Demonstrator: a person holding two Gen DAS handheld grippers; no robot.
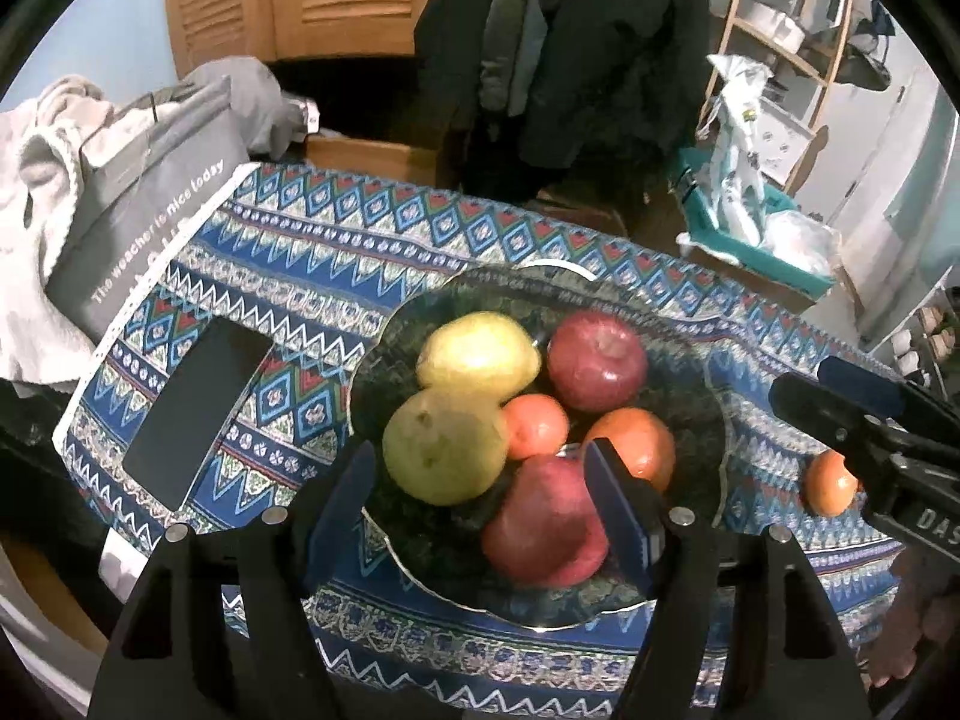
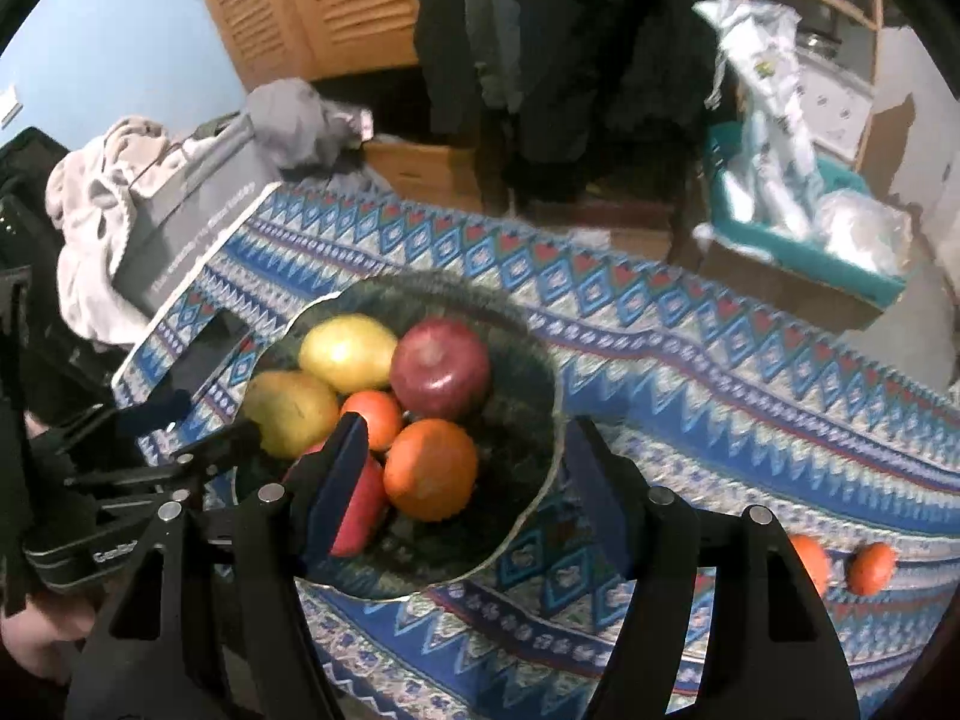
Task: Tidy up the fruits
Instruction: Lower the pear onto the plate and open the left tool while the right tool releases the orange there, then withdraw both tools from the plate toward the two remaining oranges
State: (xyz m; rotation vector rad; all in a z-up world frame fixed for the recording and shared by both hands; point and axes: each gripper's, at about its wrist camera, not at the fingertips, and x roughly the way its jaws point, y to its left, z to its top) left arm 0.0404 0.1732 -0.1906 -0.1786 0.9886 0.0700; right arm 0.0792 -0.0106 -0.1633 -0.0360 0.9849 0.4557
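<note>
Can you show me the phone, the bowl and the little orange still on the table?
phone [image 1: 198, 402], left wrist view, middle of screen
bowl [image 1: 690, 396], left wrist view, bare inside wall
orange [image 2: 871, 568], right wrist view, its middle

A dark phone [image 1: 195, 414] lies on the patterned tablecloth [image 1: 336, 252], near a grey bag [image 1: 144, 204].

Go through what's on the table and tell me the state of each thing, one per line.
Bowl: upright, holding six fruits.
Phone: flat, screen dark.
Two oranges: loose on the cloth, outside the bowl.
Left hand-held gripper: open, empty.
Right hand-held gripper: open, empty.
</note>
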